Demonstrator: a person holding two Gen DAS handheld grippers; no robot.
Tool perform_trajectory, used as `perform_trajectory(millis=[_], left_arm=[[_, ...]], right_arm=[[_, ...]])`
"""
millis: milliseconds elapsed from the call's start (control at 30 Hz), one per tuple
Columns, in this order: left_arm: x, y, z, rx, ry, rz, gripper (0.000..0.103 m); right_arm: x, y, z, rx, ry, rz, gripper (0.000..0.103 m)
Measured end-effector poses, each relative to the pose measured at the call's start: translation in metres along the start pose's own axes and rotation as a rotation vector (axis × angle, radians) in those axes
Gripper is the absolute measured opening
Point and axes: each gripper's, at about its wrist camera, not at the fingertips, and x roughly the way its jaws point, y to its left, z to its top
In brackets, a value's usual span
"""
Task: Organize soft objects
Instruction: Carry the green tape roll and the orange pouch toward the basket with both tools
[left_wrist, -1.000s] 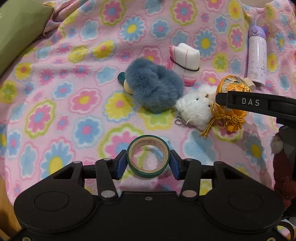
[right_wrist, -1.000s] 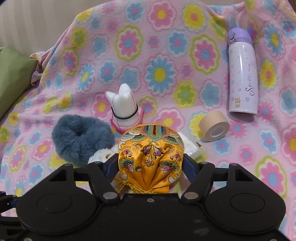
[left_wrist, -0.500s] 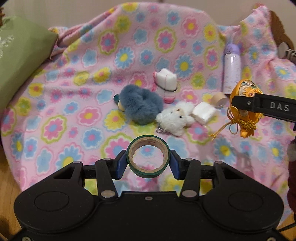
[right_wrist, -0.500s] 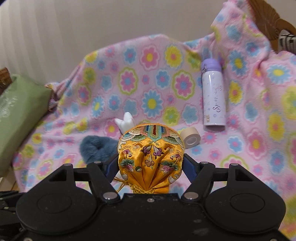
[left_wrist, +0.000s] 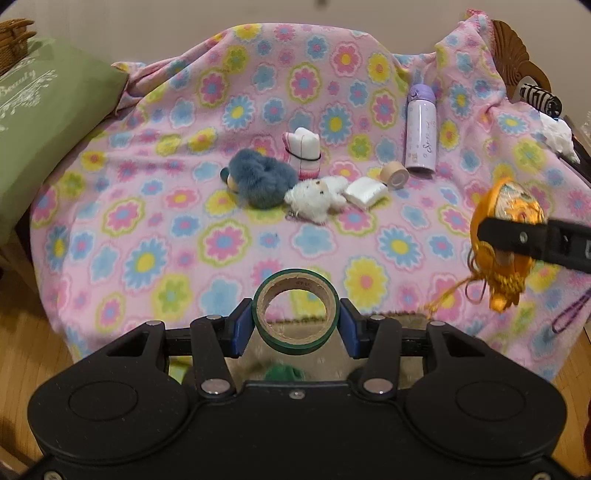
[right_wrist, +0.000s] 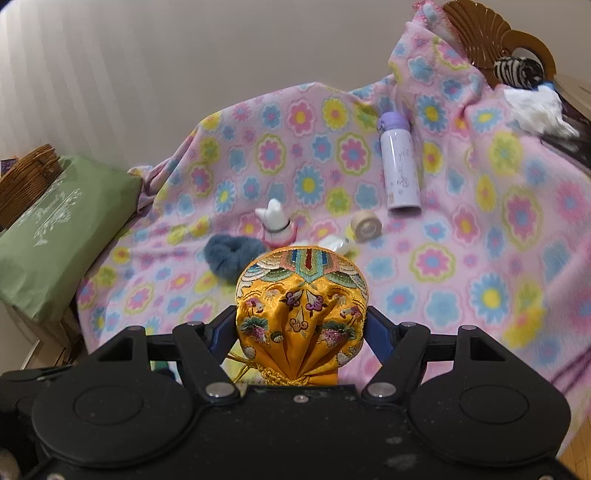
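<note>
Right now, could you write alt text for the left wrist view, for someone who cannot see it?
The left gripper clamps a green tape roll above a pink flowered blanket. At right, the right gripper holds a gold pouch.

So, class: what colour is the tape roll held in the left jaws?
Green, with a brown cardboard core: the tape roll shows best in the left wrist view.

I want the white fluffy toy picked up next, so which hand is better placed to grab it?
Neither is free: the left gripper is shut on the green tape roll, the right gripper on the gold pouch. Probably left; the white fluffy toy lies nearly straight ahead of it.
</note>
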Motion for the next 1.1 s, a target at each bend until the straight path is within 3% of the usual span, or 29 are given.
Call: perform_trajectory(millis=[467, 767, 1100], left_arm=[[-0.024, 0.002, -0.046, -0.047, 0.013, 0.021, 0.048], [-0.016, 0.006, -0.060, -0.068, 0.060, 0.029, 0.048], [-0.003, 0.002, -0.073, -0.049, 0.126, 0.035, 0.048]], right_arm=[[-0.045, 0.007, -0.058, 0.026, 0.031, 0.022, 0.071], [-0.032, 0.010, -0.083, 0.034, 0.137, -0.008, 0.071], [-0.025, 0.009, -0.088, 0.054, 0.192, -0.024, 0.071]])
